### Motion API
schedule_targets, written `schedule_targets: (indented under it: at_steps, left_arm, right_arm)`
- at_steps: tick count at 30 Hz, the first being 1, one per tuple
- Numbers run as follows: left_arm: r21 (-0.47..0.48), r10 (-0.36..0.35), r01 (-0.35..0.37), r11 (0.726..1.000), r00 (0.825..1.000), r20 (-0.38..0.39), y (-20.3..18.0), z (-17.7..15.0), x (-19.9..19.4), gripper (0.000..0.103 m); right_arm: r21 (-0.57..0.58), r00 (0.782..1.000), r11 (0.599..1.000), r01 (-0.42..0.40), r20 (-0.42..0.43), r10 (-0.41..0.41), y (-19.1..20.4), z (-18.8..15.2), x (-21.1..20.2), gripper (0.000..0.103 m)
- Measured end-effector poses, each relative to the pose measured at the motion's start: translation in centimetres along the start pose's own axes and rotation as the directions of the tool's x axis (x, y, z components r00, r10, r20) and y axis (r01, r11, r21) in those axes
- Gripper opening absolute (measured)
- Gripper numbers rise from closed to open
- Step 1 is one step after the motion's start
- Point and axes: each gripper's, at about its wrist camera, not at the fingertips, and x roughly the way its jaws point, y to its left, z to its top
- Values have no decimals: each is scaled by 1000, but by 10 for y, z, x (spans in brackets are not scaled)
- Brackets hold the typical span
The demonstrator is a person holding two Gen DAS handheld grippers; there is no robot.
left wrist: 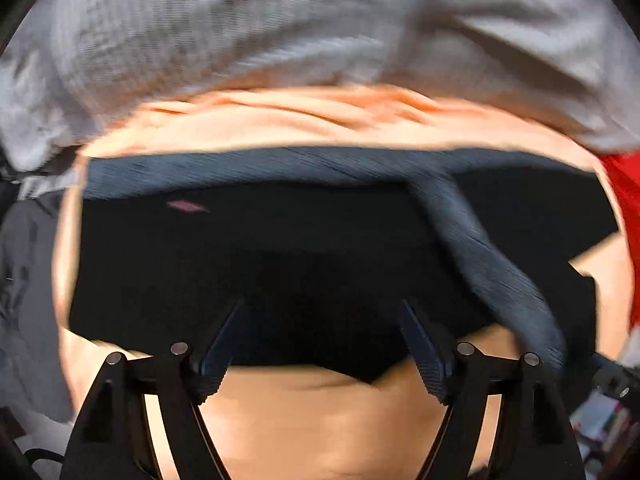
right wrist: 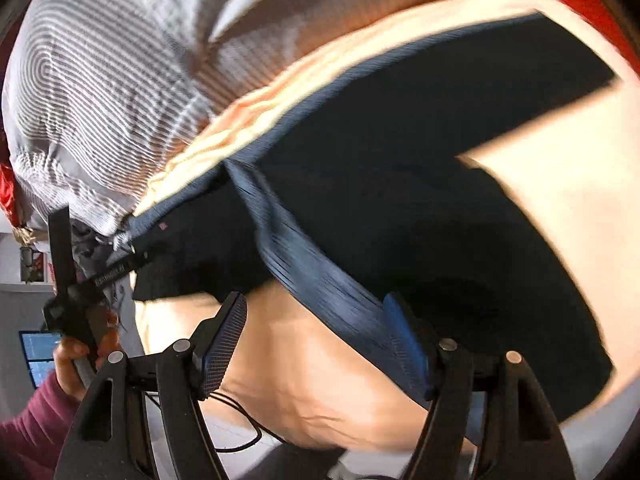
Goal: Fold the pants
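Dark navy pants (left wrist: 280, 248) lie folded on a peach sheet (left wrist: 320, 400); their ribbed waistband (left wrist: 240, 172) runs along the far edge. A ribbed band of the pants (left wrist: 496, 264) trails from the waistband toward the lower right. My left gripper (left wrist: 324, 344) is open just above the pants' near edge, holding nothing. In the right wrist view the pants (right wrist: 440, 160) fill the middle. The ribbed band (right wrist: 320, 276) runs down against the right finger (right wrist: 404, 344) of my right gripper (right wrist: 316, 344), which is open. The left gripper (right wrist: 84, 284) shows there at far left, in a hand.
A grey-and-white striped blanket (left wrist: 240, 32) is bunched behind the pants, also in the right wrist view (right wrist: 100, 100). Red fabric (left wrist: 624, 200) lies at the right. A black cable (right wrist: 240, 424) runs below the sheet. A lit screen (right wrist: 38, 356) sits at the lower left.
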Motion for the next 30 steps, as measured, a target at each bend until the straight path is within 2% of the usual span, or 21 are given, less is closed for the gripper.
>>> schedule_targets:
  at_steps: [2, 5, 10, 14, 18, 21, 26, 28, 30]
  left_arm:
    - [25, -51, 52, 998, 998, -34, -41, -13, 5, 78]
    - [-3, -131, 132, 991, 987, -96, -91, -30, 15, 78]
    - [-76, -219, 209, 975, 964, -153, -136, -47, 26, 78]
    - [-62, -189, 180, 982, 959, -212, -148, -53, 39, 78]
    - [-9, -171, 173, 985, 960, -221, -154, -59, 47, 78]
    - [-21, -180, 180, 983, 953, -246, -152, -59, 58, 78]
    - [21, -194, 206, 978, 947, -257, -168, -61, 70, 78]
    - [41, -202, 222, 974, 939, -277, -176, -64, 77, 78]
    - [59, -196, 219, 974, 944, -264, -184, -64, 81, 85]
  right_arm:
    - [10, 1000, 1000, 1, -8, -1, -26, -17, -17, 74]
    - [18, 999, 1000, 19, -34, -18, -61, -51, -36, 74]
    - [116, 996, 993, 36, -90, -26, -122, -94, -36, 74]
    - [198, 995, 980, 14, -103, 6, -148, -115, -16, 74]
    - [252, 996, 966, -53, -60, 70, -156, -126, 2, 74]
    - [281, 995, 956, -88, -27, 100, -163, -134, 10, 73]
    - [307, 987, 938, -162, 44, 156, -159, -138, 8, 52]
    - [309, 987, 937, -162, 49, 155, -157, -138, 11, 51]
    - [336, 986, 928, -163, 40, 159, -159, -137, 18, 47]
